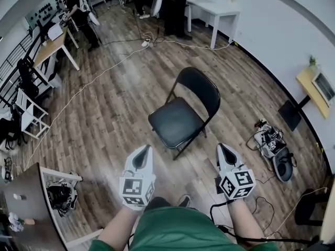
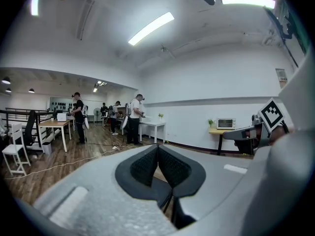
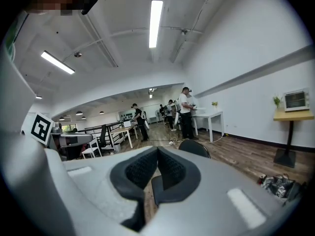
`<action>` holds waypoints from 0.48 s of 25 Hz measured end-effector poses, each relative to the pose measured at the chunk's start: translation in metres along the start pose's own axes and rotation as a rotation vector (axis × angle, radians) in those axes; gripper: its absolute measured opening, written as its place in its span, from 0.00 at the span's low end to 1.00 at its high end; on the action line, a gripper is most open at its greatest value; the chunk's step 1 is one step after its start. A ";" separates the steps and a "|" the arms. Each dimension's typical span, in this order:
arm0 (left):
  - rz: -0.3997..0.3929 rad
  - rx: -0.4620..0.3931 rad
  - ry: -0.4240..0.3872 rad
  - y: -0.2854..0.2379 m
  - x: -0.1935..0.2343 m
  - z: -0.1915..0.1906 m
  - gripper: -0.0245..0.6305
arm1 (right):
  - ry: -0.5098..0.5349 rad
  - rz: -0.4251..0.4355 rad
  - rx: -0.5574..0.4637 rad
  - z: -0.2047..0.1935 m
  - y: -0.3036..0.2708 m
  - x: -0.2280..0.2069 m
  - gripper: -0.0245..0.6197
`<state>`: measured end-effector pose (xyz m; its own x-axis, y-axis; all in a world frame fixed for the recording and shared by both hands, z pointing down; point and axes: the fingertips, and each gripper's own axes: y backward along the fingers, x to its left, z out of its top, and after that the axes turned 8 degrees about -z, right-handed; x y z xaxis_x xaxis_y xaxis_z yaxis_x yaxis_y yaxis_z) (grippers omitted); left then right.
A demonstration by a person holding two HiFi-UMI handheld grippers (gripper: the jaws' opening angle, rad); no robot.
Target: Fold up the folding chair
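A black folding chair [image 1: 184, 111] stands unfolded on the wooden floor in the head view, its backrest on the far right side. My left gripper [image 1: 142, 152] is shut and empty, short of the chair's front left edge. My right gripper [image 1: 223, 148] is shut and empty too, just right of the chair's near leg. Neither touches the chair. In the right gripper view the chair's backrest [image 3: 194, 147] shows over the shut jaws [image 3: 157, 154]. The left gripper view shows its shut jaws [image 2: 158, 151] with the right gripper [image 2: 261, 132] beyond.
A pair of shoes and a cable bundle [image 1: 272, 145] lie on the floor to the right. A white shelf unit [image 1: 60, 192] stands at the near left. People work at desks [image 1: 55, 43] and a white table [image 1: 217, 9] at the far end. Cables [image 1: 94, 77] run across the floor.
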<state>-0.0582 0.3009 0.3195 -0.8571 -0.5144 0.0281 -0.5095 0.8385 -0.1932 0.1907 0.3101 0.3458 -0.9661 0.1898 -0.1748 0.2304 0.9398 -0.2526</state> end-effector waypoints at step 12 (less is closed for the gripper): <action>-0.025 0.021 0.038 -0.053 0.035 -0.016 0.06 | 0.008 -0.010 0.049 -0.010 -0.054 -0.015 0.04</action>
<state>-0.0623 0.2413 0.3470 -0.8464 -0.5279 0.0704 -0.5298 0.8211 -0.2124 0.1915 0.2596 0.3718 -0.9694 0.1829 -0.1640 0.2256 0.9268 -0.3003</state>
